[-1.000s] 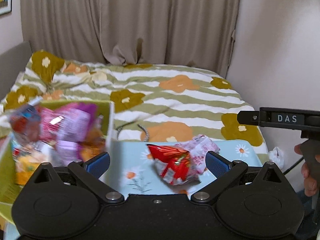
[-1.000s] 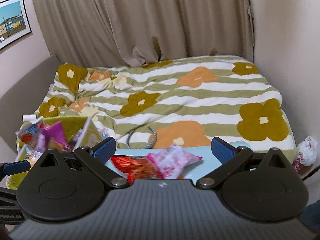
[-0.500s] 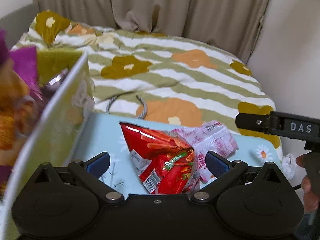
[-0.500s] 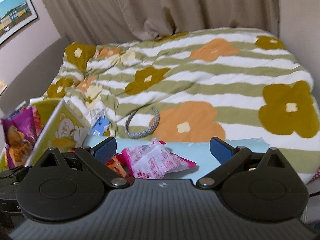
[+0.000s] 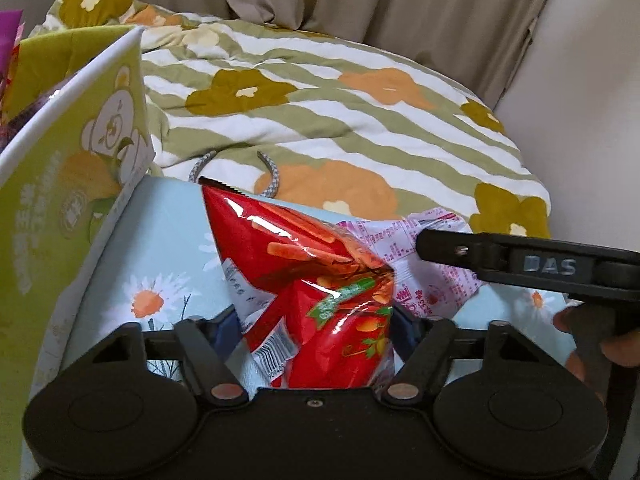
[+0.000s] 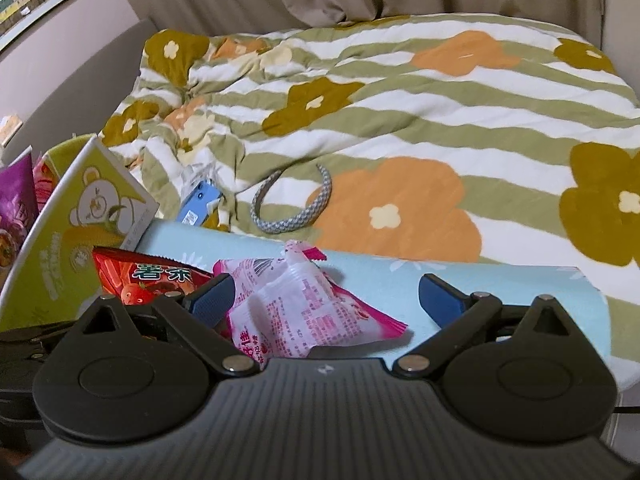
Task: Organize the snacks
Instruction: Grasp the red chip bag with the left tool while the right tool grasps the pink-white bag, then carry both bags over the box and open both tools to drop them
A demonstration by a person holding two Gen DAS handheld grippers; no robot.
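Note:
A red snack bag (image 5: 316,280) lies on the light blue daisy cloth (image 5: 160,248). My left gripper (image 5: 314,330) has it between its fingers; the jaws are closing and both pads touch the crumpled foil. Beside it on the right lies a pink and white snack bag (image 6: 304,304). My right gripper (image 6: 326,300) stands open around the pink bag, its left pad close to the bag and its right pad well clear. In the left wrist view the right gripper's fingers (image 5: 440,248) reach over the pink bag (image 5: 404,240) from the right.
A green box with a bear print (image 5: 60,200) stands at the left, holding purple and red snack packs (image 6: 16,200). Behind the table is a bed with a striped flower quilt (image 6: 400,100), a grey headband (image 6: 296,208) and a blue object (image 6: 198,204). A hand (image 5: 580,320) holds the right gripper.
Both grippers came down and closer to the two bags. The left jaws narrowed from wide open onto the red bag. The right jaws stayed wide, now around the pink bag.

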